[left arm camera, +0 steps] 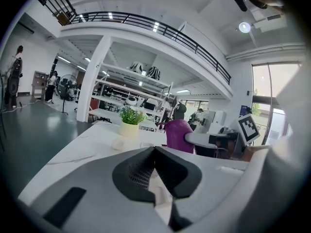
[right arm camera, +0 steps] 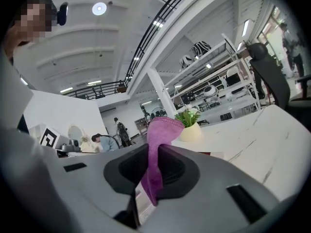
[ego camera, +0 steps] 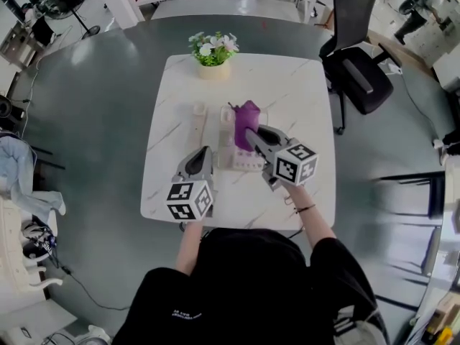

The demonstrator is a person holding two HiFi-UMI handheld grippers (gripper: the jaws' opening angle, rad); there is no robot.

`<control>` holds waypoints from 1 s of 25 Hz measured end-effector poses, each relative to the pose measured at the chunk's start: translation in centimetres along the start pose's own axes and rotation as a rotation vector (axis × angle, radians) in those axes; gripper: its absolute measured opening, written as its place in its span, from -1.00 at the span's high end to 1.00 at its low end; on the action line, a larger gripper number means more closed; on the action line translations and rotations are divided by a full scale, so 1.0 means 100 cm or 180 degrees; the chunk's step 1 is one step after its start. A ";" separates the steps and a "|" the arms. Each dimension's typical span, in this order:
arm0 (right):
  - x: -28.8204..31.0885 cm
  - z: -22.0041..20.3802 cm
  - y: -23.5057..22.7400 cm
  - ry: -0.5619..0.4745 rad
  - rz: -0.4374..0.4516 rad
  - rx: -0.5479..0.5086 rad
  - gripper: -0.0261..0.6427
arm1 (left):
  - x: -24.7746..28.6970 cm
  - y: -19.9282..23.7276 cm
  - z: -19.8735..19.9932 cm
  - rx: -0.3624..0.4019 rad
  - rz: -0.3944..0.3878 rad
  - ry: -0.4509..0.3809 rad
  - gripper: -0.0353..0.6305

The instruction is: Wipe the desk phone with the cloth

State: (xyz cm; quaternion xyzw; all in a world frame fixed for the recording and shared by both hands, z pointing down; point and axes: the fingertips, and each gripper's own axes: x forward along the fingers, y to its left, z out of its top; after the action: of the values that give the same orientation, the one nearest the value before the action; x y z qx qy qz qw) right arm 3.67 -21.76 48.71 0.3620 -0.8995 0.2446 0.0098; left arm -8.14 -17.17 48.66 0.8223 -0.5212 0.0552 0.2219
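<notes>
**Cloth gripped above the phone, no wiping contact yet**

The right gripper (ego camera: 251, 136) is clamped on a purple stitched-edge microfibre cloth (ego camera: 246, 118). In the right gripper view the fabric (right arm camera: 163, 130) is pinched flat between the dark pads and stands up past the tips, with a tail hanging below them. The left gripper (ego camera: 203, 155) has its jaws closed tip to tip with nothing between them, as the left gripper view (left arm camera: 154, 150) shows.

The cream plastic desk phone (ego camera: 241, 161) lies on the white marble-patterned square table (ego camera: 302, 99). It is on the person's side of the pale pot of white flowers and green leaves (ego camera: 213, 54), well apart from it. Its long axis seems to run from the pot toward the person. A pale slim piece (ego camera: 200, 123) beside it may be the handset, though I cannot be sure.

The cloth sits between the pot and the phone's keypad end, right over the phone's pot-side end. Whether it touches the phone I cannot tell. The right gripper is the nearer one, so I judge the next move is to tip its cloth down and draw it along the phone, away from the pot.

Both grippers carry black-and-white square markers on their cubes. No brand shows on the phone, and the small white print on the person's black shirt is too small to read.
</notes>
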 end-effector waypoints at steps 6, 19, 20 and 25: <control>0.003 0.014 -0.033 0.0035 -0.0512 -0.0441 0.81 | 0.015 -0.005 -0.003 0.0013 -0.0092 0.0082 0.90; 0.005 0.042 -0.082 0.0276 -0.1179 -0.1283 0.81 | 0.034 -0.001 -0.009 -0.0016 -0.0134 0.0200 0.90; 0.005 0.045 -0.085 0.0292 -0.1227 -0.1347 0.81 | 0.035 0.000 -0.009 -0.0020 -0.0131 0.0204 0.90; 0.012 0.050 -0.097 0.0477 -0.1340 -0.1987 0.81 | 0.038 0.005 -0.012 -0.0043 -0.0099 0.0238 0.90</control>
State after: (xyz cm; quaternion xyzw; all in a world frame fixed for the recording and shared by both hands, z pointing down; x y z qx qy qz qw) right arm 9.91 -30.80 48.71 0.4996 -0.8334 -0.0227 0.2353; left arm -6.67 -20.01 51.17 0.8262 -0.5000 0.0789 0.2475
